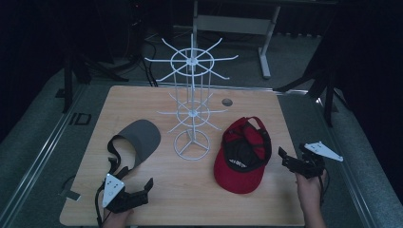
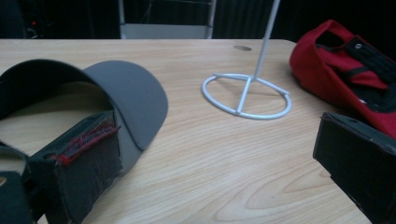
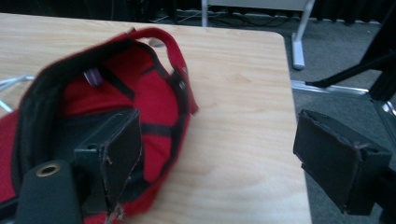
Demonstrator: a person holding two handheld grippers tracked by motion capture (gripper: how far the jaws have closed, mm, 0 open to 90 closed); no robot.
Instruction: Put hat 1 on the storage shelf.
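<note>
High view: left gripper (image 1: 145,187) jaws wide, empty, near grey visor (image 1: 140,137); right gripper (image 1: 285,156) jaws wide, empty, beside red cap (image 1: 240,159); white wire rack (image 1: 192,111) between.

Two handheld black grippers. The left gripper (image 1: 142,190), at the near left, carries a pale grey three-cornered plate dotted with small holes; a dark cable trails from it. The right gripper (image 1: 290,159), at the near right, bears a like plate. Jaw pads are black and rectangular — frayed edges, one showing red. Forearms are bare — no sleeves.
</note>
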